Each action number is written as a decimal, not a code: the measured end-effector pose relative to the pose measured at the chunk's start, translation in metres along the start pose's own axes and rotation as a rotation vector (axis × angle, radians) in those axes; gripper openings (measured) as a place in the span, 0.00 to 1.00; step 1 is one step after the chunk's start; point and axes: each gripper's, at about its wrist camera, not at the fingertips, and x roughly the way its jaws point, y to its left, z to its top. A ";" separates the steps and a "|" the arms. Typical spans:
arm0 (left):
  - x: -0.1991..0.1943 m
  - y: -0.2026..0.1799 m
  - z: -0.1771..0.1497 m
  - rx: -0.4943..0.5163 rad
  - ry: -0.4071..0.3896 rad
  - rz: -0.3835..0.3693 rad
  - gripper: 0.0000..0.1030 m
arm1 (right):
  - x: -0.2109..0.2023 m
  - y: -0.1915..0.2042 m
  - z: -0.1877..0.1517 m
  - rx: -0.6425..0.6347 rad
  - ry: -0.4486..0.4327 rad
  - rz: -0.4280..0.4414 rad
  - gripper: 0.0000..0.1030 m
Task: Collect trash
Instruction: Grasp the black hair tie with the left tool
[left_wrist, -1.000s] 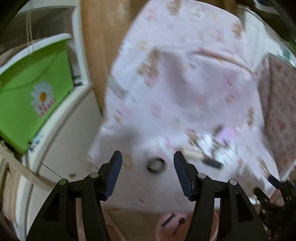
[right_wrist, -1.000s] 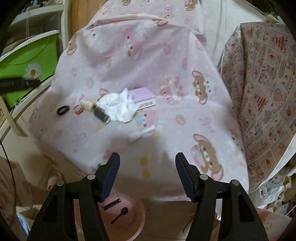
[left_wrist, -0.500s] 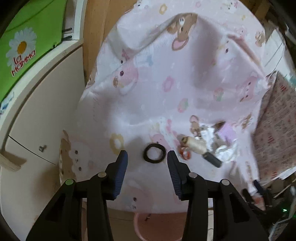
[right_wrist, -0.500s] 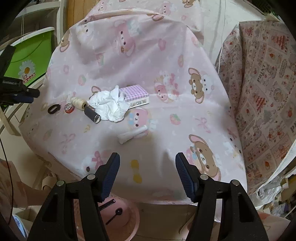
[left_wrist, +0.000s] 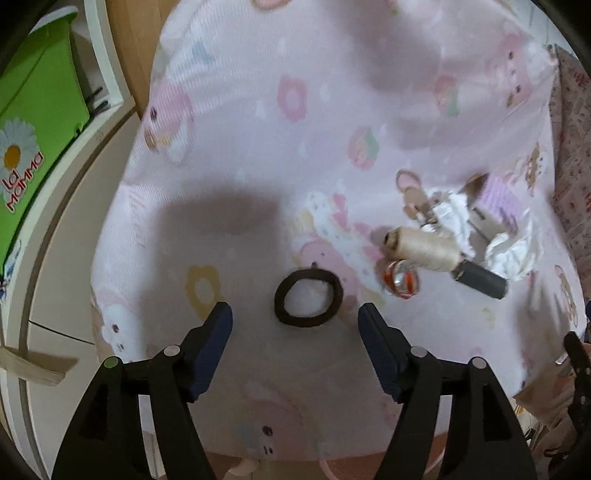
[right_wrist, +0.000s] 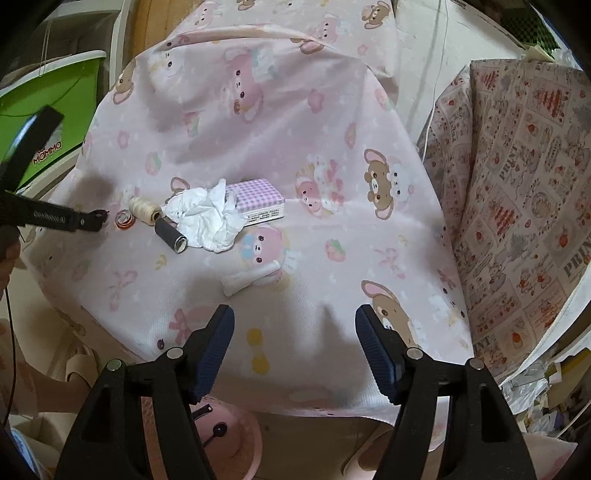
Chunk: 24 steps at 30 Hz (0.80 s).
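Centring the wide-open, empty left hand-held gripper (left_wrist: 294, 314) over the hair tie (left_wrist: 308, 298), lower middle, is advised; right hand-held gripper (right_wrist: 294, 317) is held open, empty.

Left wrist view is motion-blurred: the lilac checked tissue box (left_wrist: 498, 197) and crumpled white tissue (left_wrist: 511, 254) smear together, their outlines indistinct. In the right wrist view, the black left gripper (right_wrist: 96, 218) covers the spot beside the small red-and-clear ring (right_wrist: 125, 220). The pink plastic basin (right_wrist: 236, 443) below the table edge is partly hidden; its dark contents cannot be identified.
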 end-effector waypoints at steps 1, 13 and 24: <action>-0.001 0.000 0.001 0.004 -0.014 0.011 0.66 | 0.000 0.000 0.000 0.001 -0.001 -0.004 0.68; -0.025 -0.004 0.000 -0.011 -0.105 0.006 0.07 | -0.001 -0.010 0.005 0.044 -0.008 0.005 0.69; -0.082 -0.034 -0.019 0.041 -0.260 -0.012 0.07 | 0.010 -0.012 0.015 0.092 -0.009 0.120 0.85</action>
